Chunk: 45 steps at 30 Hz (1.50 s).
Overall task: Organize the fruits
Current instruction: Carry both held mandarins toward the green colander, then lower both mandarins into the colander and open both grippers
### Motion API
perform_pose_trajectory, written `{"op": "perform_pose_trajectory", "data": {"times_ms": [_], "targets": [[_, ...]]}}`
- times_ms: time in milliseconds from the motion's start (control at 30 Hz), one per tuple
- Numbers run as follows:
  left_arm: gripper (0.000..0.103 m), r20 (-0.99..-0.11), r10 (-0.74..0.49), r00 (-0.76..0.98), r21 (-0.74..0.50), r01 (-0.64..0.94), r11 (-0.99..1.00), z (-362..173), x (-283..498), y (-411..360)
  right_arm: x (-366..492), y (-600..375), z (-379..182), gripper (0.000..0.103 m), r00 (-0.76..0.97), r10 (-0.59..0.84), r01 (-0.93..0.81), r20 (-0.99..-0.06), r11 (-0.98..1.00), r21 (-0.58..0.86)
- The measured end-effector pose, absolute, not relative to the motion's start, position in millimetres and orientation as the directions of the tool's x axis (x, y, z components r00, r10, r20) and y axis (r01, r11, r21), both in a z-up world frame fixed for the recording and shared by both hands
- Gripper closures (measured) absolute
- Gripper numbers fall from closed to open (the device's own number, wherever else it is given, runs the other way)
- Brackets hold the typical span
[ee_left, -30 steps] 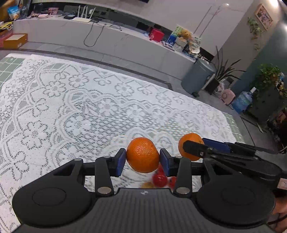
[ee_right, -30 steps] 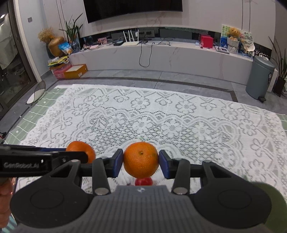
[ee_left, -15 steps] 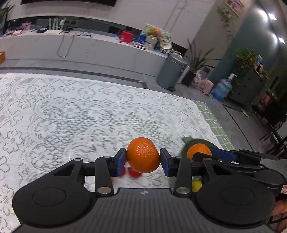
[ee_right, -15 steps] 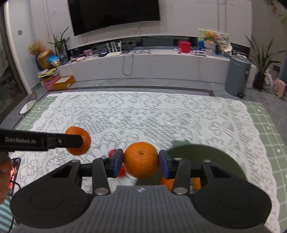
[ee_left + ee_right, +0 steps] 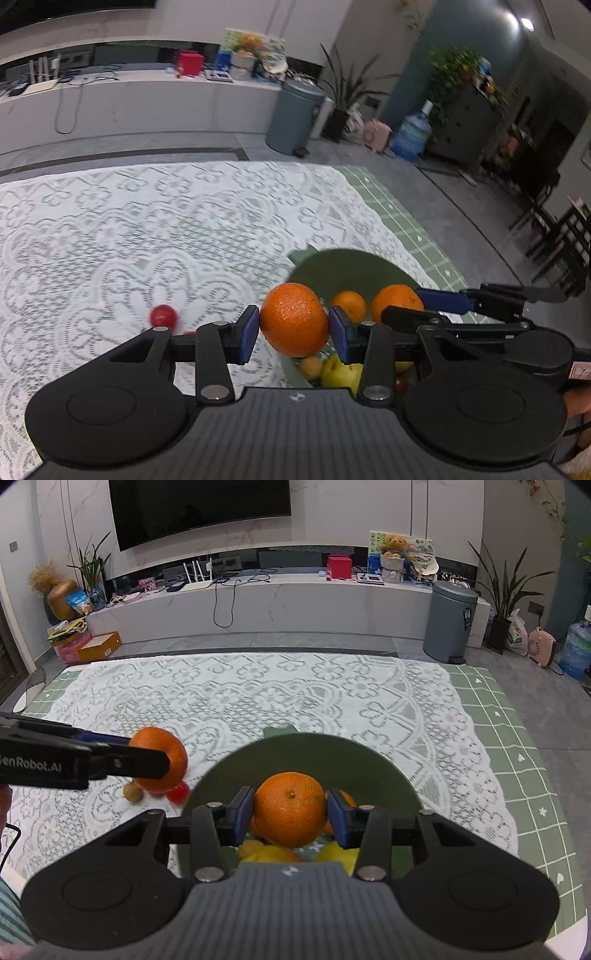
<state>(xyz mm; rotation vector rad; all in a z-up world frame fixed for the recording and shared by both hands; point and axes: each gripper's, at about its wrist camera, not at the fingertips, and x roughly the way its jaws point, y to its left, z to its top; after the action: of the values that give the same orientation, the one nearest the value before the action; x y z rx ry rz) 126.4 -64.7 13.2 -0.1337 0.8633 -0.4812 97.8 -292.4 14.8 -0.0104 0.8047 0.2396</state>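
My left gripper (image 5: 293, 332) is shut on an orange (image 5: 293, 319), which hangs over the left rim of a green bowl (image 5: 347, 266). In the right wrist view my right gripper (image 5: 290, 814) is shut on a second orange (image 5: 290, 808) above the middle of the green bowl (image 5: 306, 753). Inside the bowl lie another orange (image 5: 349, 304) and yellow fruits (image 5: 269, 853). The left gripper's orange (image 5: 159, 758) shows at the left of the right wrist view, beside the bowl. The right gripper's orange (image 5: 397, 302) shows over the bowl in the left wrist view.
A red cherry tomato (image 5: 163, 315) lies on the white lace tablecloth (image 5: 129, 229) left of the bowl. A small brown fruit (image 5: 133, 792) and a red fruit (image 5: 177, 792) sit under the left gripper. The table's green right edge (image 5: 517, 746) lies beyond the bowl.
Both grippers have carried their oranges to the right. The green bowl has come into view, now under the right gripper and beside the left one. The loose red fruits have fallen behind to the left.
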Motion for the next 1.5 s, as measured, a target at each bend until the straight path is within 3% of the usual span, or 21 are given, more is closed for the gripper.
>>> {"op": "perform_pose_trajectory", "data": {"times_ms": [867, 1500], "targets": [[0.057, -0.787, -0.412, 0.459, -0.172, 0.478, 0.861, -24.7, 155.3, -122.3, 122.1, -294.9, -17.9, 0.062, 0.633, 0.123, -0.253, -0.764, 0.966, -0.054], [0.056, -0.792, -0.439, 0.426, -0.219, 0.473, 0.853, -34.3, 172.9, -121.3, 137.6, -293.0, -22.6, 0.062, 0.621, 0.107, -0.259, -0.777, 0.963, -0.074]]}}
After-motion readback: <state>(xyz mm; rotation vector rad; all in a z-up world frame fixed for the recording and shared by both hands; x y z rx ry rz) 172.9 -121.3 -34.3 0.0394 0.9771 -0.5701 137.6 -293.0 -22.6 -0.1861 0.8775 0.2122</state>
